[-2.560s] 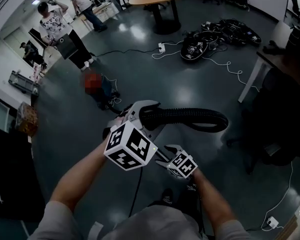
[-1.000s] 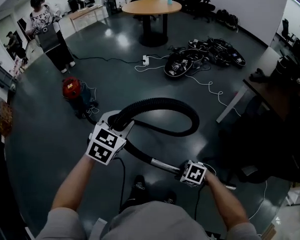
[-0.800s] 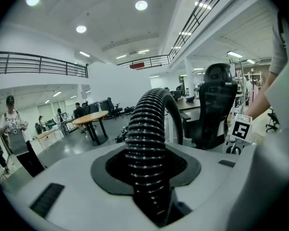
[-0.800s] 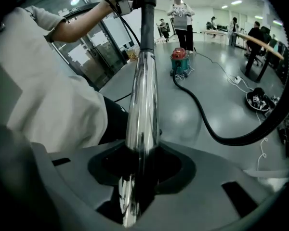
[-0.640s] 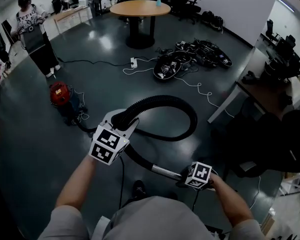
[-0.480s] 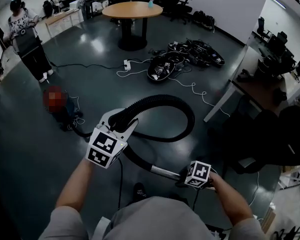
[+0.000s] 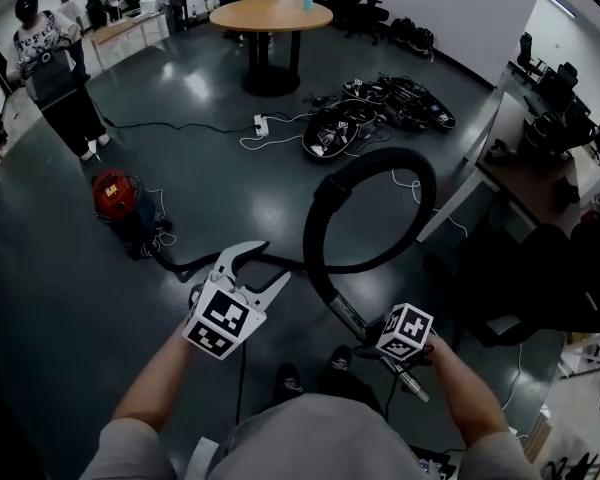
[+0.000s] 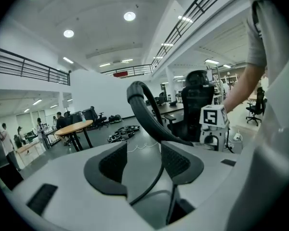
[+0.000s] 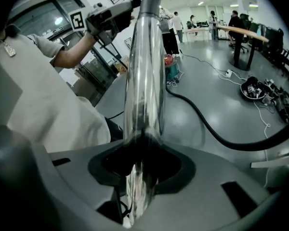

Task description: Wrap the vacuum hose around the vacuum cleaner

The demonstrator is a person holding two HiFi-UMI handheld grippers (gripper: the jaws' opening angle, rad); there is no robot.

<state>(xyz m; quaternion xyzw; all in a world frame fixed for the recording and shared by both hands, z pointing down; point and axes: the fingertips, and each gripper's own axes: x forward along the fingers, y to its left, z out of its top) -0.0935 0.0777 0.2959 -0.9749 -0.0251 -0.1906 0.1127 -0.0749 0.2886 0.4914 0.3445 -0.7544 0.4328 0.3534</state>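
Vacuum cleaner (image 7: 115,196): on floor (image 7: 210,158), left. Vacuum hose (image 7: 316,238): looped right of it, near side of round table (image 7: 270,16). Cable pile (image 7: 332,133): between table and desk (image 7: 520,183), right.

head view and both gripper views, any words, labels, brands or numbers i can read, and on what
No text can be read in any view.
Left marker cube: black-and-white square patterns only, no letters.
Right marker cube: the same kind of patterns.
Vacuum cleaner: small yellow label on its red top, too small to read.
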